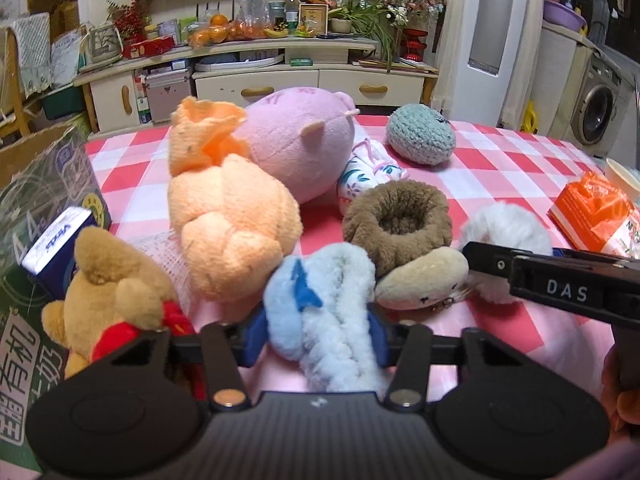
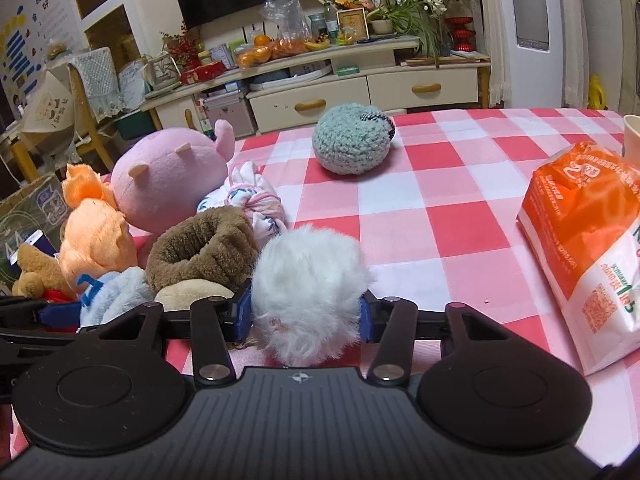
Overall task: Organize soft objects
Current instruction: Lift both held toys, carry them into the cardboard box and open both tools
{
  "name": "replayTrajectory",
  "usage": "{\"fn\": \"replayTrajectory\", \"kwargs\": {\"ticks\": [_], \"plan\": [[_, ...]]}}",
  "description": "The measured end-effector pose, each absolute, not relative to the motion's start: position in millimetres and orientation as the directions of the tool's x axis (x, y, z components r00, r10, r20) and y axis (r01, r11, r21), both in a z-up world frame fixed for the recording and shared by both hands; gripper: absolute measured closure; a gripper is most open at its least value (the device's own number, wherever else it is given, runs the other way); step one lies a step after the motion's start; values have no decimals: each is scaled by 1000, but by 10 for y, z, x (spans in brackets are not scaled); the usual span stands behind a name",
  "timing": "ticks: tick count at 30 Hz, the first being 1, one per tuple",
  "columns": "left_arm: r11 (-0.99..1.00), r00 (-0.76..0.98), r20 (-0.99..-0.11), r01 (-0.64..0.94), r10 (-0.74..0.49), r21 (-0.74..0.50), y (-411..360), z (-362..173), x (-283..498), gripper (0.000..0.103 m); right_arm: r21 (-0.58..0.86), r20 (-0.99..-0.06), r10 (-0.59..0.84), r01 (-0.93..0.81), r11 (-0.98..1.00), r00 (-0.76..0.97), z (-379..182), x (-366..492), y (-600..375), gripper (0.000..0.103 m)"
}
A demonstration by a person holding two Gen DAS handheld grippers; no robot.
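On a pink checked tablecloth (image 2: pixel 440 216) lies a heap of soft toys. My left gripper (image 1: pixel 316 338) is shut on a light blue fluffy toy (image 1: pixel 320 292), with its blue pads (image 1: pixel 254 336) pressed into the fur on both sides. My right gripper (image 2: pixel 304 318) is shut on a white fluffy ball (image 2: pixel 308 276), just right of the blue toy. Behind them sit a brown fuzzy ring (image 1: pixel 396 216), a beige plush (image 1: pixel 420 280), a peach plush (image 1: pixel 228 232), a pink pig (image 1: pixel 296 140) and a floral cloth bundle (image 1: pixel 364 176). A teal crocheted ball (image 2: pixel 348 144) lies apart, farther back.
A teddy bear in red (image 1: pixel 116 300) leans against a printed cardboard box (image 1: pixel 40 200) at the left. An orange and white pack (image 2: pixel 588 248) lies at the right, with a pale cup (image 2: pixel 632 136) behind it. Beyond the table stands a cluttered cabinet (image 1: pixel 256 80).
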State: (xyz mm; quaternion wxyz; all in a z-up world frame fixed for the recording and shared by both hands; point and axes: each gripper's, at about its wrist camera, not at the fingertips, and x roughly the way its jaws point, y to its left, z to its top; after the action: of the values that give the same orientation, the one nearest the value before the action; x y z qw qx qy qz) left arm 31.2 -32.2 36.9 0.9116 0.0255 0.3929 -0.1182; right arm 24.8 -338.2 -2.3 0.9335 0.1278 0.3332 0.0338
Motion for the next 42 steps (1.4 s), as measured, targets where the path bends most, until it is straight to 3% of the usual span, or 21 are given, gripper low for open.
{"fn": "replayTrajectory", "kwargs": {"ticks": [11,26,42], "plan": [[965,654,-718,245,-237,-95,-187,459,202,63,282,-581,144,32,959,801,51,169,-3370,45],[940,734,-591,304,-335,-154,108,896,-96,63,402,-473,161,50,914,866,381,-77,-3444,45],[946,823,-468,261,-322,-192,643,1223,-272,63,432,-323,319,-161,887,891,1105,-230,-2743,45]]}}
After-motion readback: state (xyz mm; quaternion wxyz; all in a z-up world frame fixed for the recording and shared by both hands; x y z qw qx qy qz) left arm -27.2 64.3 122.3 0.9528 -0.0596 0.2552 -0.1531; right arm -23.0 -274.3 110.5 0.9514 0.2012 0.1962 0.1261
